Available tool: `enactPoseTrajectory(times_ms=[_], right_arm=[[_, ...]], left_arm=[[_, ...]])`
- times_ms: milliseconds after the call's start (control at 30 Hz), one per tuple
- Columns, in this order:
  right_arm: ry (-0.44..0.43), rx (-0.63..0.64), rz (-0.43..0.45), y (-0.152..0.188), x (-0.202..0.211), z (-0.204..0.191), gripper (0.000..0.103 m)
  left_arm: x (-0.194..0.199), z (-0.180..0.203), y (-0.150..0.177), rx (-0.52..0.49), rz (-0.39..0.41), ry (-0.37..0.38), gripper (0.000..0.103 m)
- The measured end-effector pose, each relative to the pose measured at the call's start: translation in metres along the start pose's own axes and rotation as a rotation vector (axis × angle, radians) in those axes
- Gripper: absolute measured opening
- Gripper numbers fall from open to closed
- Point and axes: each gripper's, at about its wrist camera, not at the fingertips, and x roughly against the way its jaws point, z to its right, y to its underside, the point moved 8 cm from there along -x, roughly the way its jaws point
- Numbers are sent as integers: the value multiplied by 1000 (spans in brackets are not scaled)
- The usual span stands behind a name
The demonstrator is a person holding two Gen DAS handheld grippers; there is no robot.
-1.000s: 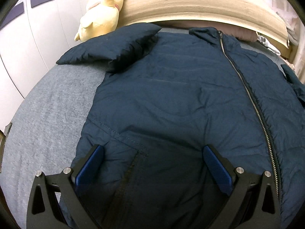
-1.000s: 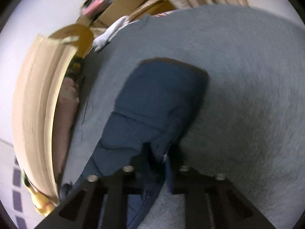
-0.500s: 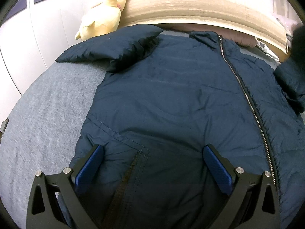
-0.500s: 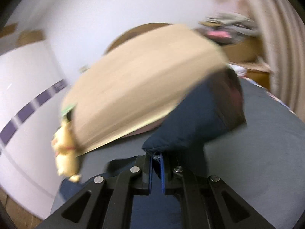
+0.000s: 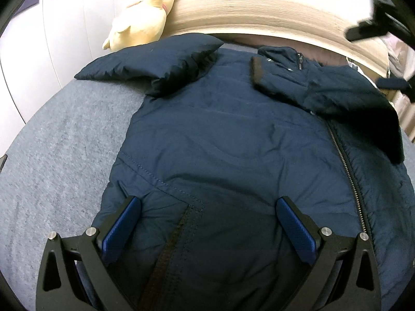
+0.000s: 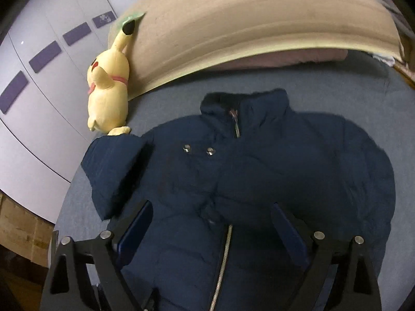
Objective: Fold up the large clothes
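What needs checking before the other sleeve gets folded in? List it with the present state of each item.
1. Right sleeve lies folded across the jacket chest: ok.
2. Right hand-held gripper has nothing between its fingers, jaws opening: ok.
3. Left hand-held gripper open, resting over the hem, gripping nothing: ok.
4. Left sleeve folded in: not ok, it sticks out sideways.
5. Plush toy apart from that sleeve: not ok, its foot touches the cuff.
6. Zipper closed along its whole length: cannot tell.

Dim indoor light, navy jacket [image 5: 233, 142] nearly black in its folds, soft shadow beneath its sleeve, headboard [image 6: 233, 26] above it motion-smeared, strong fisheye bending, dark vignette at corners
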Motion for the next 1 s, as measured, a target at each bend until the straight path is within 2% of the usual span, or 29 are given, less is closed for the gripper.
enactPoseTrajectory(times_ms=[100, 200, 267, 333, 400, 467, 533, 600, 633, 700, 767, 800, 833, 867, 900, 1000], right_arm=[[0, -71, 35, 10, 23, 27, 95], [10, -158, 73, 38, 39, 63, 95], [19, -216, 94, 59, 51, 93, 95], [45, -242, 122, 70, 64, 115, 95], [90, -248, 177, 86, 84, 142, 95], [165, -261, 228, 101, 101, 171, 95], [206, -300, 262, 114, 113, 197, 95], [218, -342, 282, 127, 119, 216, 95], [220, -361, 287, 135, 127, 228, 95], [220, -387, 303, 145, 127, 238, 95], [220, -406, 311, 156, 123, 246, 95], [215, -414, 308, 161, 122, 249, 95], [209, -425, 299, 167, 118, 253, 95], [201, -439, 284, 172, 112, 257, 95], [196, -443, 283, 174, 109, 259, 95], [199, -425, 287, 172, 106, 258, 99]], left_arm=[[0, 0, 0, 0, -2, 0, 103], [-2, 1, 0, -5, -21, -4, 103], [-1, 2, -1, -30, -77, -4, 103], [3, 4, -5, -28, -128, 34, 103], [15, 9, -23, 22, -141, 138, 103], [24, 14, -56, 58, -106, 184, 103], [20, 22, -83, 87, -101, 249, 103], [0, 32, -114, 141, -111, 344, 103], [-17, 36, -130, 172, -125, 366, 103], [-48, 37, -145, 234, -174, 364, 103], [-77, 34, -153, 317, -220, 364, 93], [-87, 34, -152, 340, -240, 358, 74], [-93, 35, -151, 354, -263, 353, 37], [-102, 37, -148, 354, -296, 341, 17], [-107, 39, -143, 343, -320, 326, 14], [-103, 44, -144, 274, -265, 296, 9]])
